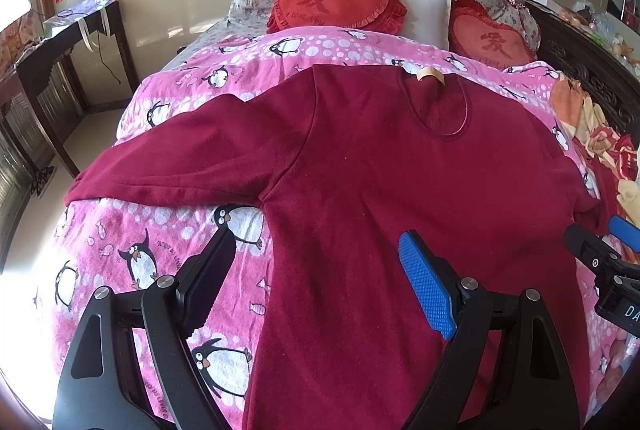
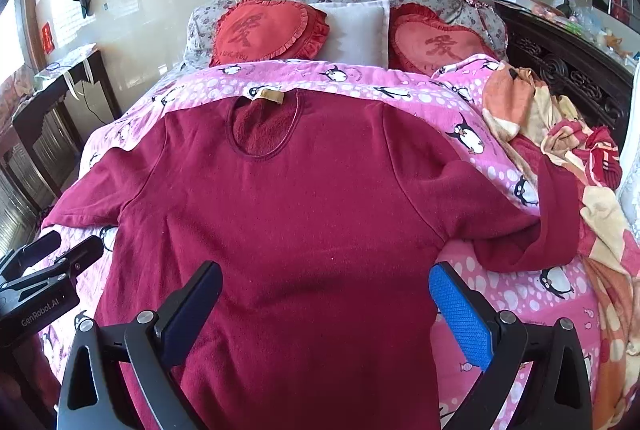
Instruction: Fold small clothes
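A dark red long-sleeved shirt [image 1: 400, 189] lies face-up and flat on the pink penguin bedspread [image 1: 140, 250], collar toward the pillows [image 2: 352, 29], both sleeves spread out sideways. A tan label [image 2: 269, 96] shows inside its neck. The left gripper [image 1: 316, 270] and right gripper [image 2: 326, 302] hover over its lower body, jaws spread wide, holding nothing.

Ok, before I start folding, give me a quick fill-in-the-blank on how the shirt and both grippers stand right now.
The dark red shirt lies flat on the pink ____-print quilt.
Both the left gripper and the right gripper are ____, holding nothing.
The tan label sits at the shirt's ____.
Between the two red heart cushions stands a ____ pillow.

Missing words: penguin; open; neckline; white
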Motion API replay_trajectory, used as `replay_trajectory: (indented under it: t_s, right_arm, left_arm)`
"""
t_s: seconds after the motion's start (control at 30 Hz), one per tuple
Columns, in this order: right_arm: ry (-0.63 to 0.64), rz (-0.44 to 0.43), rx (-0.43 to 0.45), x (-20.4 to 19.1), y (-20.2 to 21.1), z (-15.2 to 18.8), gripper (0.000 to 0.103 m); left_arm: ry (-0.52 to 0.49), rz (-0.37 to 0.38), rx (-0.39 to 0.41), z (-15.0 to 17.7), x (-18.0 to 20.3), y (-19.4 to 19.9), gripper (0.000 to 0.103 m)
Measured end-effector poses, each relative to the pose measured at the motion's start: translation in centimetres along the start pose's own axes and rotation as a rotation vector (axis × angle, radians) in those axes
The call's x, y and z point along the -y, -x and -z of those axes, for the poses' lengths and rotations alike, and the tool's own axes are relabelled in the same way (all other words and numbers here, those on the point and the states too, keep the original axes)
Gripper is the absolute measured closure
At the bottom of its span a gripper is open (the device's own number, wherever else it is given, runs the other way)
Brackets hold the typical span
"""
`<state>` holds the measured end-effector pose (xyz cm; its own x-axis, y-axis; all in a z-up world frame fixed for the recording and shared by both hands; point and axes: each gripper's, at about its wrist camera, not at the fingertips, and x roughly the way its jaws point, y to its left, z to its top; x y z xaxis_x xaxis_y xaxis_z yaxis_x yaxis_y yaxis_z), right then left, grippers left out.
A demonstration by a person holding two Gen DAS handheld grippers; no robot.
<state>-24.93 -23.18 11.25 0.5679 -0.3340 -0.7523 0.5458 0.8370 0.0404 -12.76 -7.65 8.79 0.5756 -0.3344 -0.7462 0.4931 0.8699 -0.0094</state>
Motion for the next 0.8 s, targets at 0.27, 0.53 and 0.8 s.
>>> replay_trajectory:
  t_s: [0.27, 0.53, 0.8]
  right_arm:
    - [-0.007, 0.002, -0.003, -0.6, -0.7, 0.0, 0.0]
    - [-0.008, 0.004, -0.01, -0.6, -1.0, 0.0, 0.0]
    - [-0.01, -0.002, -0.016, -1.1, -1.8, -0.5, 0.0]
  left_arm:
    - [-0.006, -0.002, 0.0, -0.1, 0.3, -0.4, 0.019]
    - [-0.003, 0.0, -0.003, -0.1, 0.5, -0.7, 0.019]
    - [-0.007, -0.014, -0.001, -0.5, 0.5, -1.1, 0.019]
